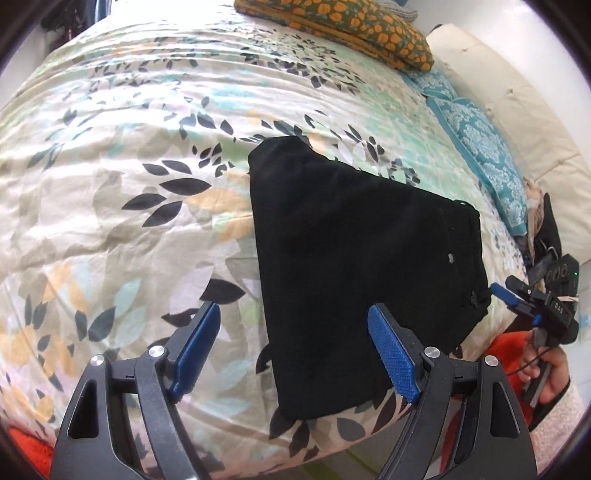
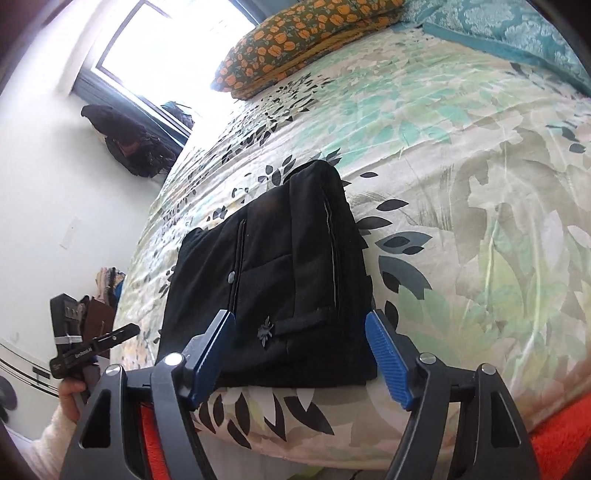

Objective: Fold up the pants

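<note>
Left gripper [image 1: 293,343]: jaws wide apart, nothing between the blue pads [image 1: 393,363], poised above the near left corner of the pants [image 1: 354,266]. Right gripper [image 2: 301,356]: jaws likewise spread and empty, set either side of the near edge of the pants [image 2: 280,280]; whether the pads [image 2: 388,362] touch the cloth cannot be told.

Pants black, folded into a compact slab, flat on the bed [image 1: 110,206] close to its near edge. In the left wrist view: lying from centre toward 4 o'clock, a small pale button [image 1: 450,257] near the right side, a dark star-shaped knot [image 1: 474,300] at the right corner. In the right wrist view: dead centre, a pale seam line running along the right half, the same knot [image 2: 266,330] just above the jaws.

Bed cover pale, printed with dark, teal and tan leaves, rumpled.

Further out in the left wrist view: right gripper [image 1: 506,293] at 3 o'clock just beside the right corner of the pants, a hand [image 1: 546,373] on its handle; orange-flowered pillow [image 1: 347,29] at 12 o'clock; teal patterned pillow [image 1: 480,155] at 2 o'clock; red blanket [image 1: 506,354] at 4 o'clock.

Further out in the right wrist view: left gripper [image 2: 92,349] at 8 o'clock, held by a hand [image 2: 72,393] in a white fuzzy sleeve [image 2: 51,439]; bright window [image 2: 166,40] at 11 o'clock; dark clothes [image 2: 133,144] heaped under it at 10 o'clock.
</note>
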`<move>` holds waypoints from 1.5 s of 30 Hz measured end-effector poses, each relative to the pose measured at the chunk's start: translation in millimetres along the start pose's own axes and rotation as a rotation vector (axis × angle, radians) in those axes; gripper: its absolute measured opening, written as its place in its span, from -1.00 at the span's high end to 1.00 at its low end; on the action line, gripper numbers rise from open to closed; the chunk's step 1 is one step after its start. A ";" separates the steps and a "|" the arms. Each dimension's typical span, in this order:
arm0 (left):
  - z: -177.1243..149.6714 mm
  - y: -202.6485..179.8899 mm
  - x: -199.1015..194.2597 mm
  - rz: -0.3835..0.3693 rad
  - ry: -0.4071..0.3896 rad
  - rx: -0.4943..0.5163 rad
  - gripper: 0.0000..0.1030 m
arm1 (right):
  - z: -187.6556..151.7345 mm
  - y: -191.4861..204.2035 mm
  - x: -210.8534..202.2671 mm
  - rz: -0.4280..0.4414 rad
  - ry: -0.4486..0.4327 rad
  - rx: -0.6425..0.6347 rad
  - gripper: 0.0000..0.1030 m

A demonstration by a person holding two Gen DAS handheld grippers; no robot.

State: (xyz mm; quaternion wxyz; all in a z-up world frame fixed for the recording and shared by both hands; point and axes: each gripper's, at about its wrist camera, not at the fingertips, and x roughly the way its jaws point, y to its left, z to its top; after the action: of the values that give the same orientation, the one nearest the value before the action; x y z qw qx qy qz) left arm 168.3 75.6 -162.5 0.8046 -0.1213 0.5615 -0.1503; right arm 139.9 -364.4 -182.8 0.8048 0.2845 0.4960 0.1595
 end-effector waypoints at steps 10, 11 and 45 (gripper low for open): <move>26.5 17.6 66.4 -0.105 0.113 -0.097 -0.70 | 31.0 -36.8 75.3 0.110 0.249 0.059 -0.47; 27.8 13.3 68.0 -0.110 0.112 -0.084 -0.70 | 30.9 -35.8 78.5 0.139 0.257 0.063 -0.47; 16.8 33.1 -19.6 0.318 -0.145 -0.059 -0.43 | 25.2 51.3 77.7 -0.070 0.081 -0.027 -0.45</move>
State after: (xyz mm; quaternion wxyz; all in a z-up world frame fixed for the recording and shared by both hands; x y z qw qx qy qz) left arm 181.3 114.0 -151.8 0.8528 -0.0649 0.5182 0.0046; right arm 199.2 -289.6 -197.4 0.7928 0.2494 0.5358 0.1493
